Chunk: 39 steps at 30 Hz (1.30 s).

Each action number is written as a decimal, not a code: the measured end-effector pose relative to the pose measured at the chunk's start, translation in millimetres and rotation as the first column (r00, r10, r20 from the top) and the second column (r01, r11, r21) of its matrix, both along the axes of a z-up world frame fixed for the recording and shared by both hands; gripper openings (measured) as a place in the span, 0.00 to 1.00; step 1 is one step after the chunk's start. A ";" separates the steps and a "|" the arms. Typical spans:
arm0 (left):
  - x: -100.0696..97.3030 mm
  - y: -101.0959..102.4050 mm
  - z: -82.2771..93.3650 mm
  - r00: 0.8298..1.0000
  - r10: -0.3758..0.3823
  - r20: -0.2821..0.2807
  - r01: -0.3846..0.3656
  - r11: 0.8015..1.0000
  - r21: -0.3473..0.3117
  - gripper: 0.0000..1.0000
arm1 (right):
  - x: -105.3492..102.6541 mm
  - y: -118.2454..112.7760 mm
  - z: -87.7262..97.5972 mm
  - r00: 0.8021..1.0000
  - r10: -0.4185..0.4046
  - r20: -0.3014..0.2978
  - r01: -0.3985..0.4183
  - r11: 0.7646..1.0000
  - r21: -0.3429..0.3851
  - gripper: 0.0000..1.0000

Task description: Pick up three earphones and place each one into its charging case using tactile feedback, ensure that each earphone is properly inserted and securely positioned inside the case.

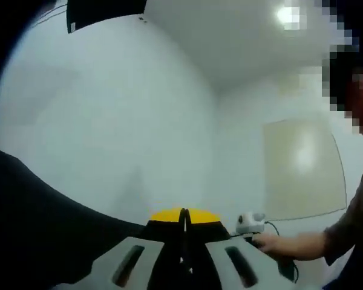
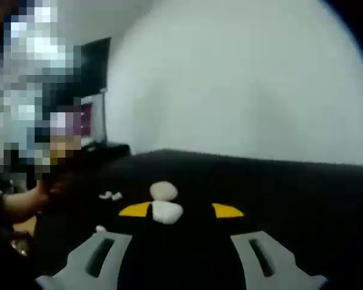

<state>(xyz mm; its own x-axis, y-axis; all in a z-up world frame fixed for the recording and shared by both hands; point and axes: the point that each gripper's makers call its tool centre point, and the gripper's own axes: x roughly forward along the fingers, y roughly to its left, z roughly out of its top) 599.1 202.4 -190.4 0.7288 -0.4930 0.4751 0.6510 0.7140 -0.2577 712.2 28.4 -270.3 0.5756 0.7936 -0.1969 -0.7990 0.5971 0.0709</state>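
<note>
A matt black bench surface (image 2: 278,187) that looks like cloth or soft mat, without shine. On it, two small white rounded charging cases (image 2: 164,202) with a smooth plastic look, one behind the other, and near them tiny white earphones (image 2: 111,196), too blurred to judge finish. The right tongs (image 2: 181,210) have pale grey matt plastic arms and black jaws with yellow tips, spread apart. The left tongs (image 1: 183,217), of the same grey plastic, black and yellow, have jaws pressed together. Behind is a smooth, matt white painted wall (image 1: 109,121) with a pale beige flat panel (image 1: 302,166), faintly glossy.
</note>
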 end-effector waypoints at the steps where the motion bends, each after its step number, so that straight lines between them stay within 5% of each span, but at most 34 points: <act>1: 0.2 2.1 0.3 1.000 0.002 -0.001 -0.002 1.000 -0.010 0.00 | 2.5 5.6 -4.4 1.000 0.012 -0.014 -0.012 1.000 -0.013 0.40; 6: -1.2 5.8 3.3 1.000 -0.010 0.005 0.010 0.999 -0.050 0.00 | 9.4 32.3 -25.7 0.996 0.059 -0.067 -0.064 0.995 -0.074 0.45; 10: -1.7 5.7 4.2 1.000 -0.016 0.009 0.016 0.998 -0.056 0.01 | 4.1 51.7 -33.5 0.995 0.077 -0.062 -0.083 0.993 -0.090 0.49; 15: -1.3 6.1 5.3 1.000 -0.026 0.014 0.026 0.998 -0.065 0.01 | 5.9 65.4 -48.8 0.996 0.083 -0.026 -0.087 0.977 -0.194 0.51; 19: -1.5 5.9 6.0 0.999 -0.036 0.015 0.037 0.996 -0.078 0.01 | 11.9 70.0 -54.4 0.997 0.058 -0.058 -0.068 0.979 -0.194 0.53; 28: -1.2 6.6 7.4 0.999 -0.048 0.021 0.050 0.994 -0.101 0.02 | 24.3 63.4 -52.2 0.998 0.011 -0.063 -0.023 0.981 -0.192 0.46; 33: -0.8 5.9 7.3 0.999 -0.050 0.021 0.052 0.994 -0.099 0.02 | 26.7 55.5 -43.1 0.991 -0.021 -0.133 0.009 0.995 -0.095 0.46; 36: -0.3 5.5 6.8 0.999 -0.049 0.020 0.051 0.994 -0.096 0.02 | 17.5 46.5 -28.8 0.990 0.003 -0.144 -0.010 0.999 -0.049 0.46; 39: -0.8 5.0 6.9 0.999 -0.051 0.021 0.052 0.994 -0.096 0.02 | -14.1 40.9 -10.2 0.987 0.127 -0.098 -0.132 0.990 -0.055 0.46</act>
<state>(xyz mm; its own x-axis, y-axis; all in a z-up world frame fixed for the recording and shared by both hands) 598.3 207.4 -183.6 0.6944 -0.4807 0.5354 0.6915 0.6517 -0.3117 698.1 69.3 -280.6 0.4453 0.8451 -0.2958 -0.8613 0.4946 0.1165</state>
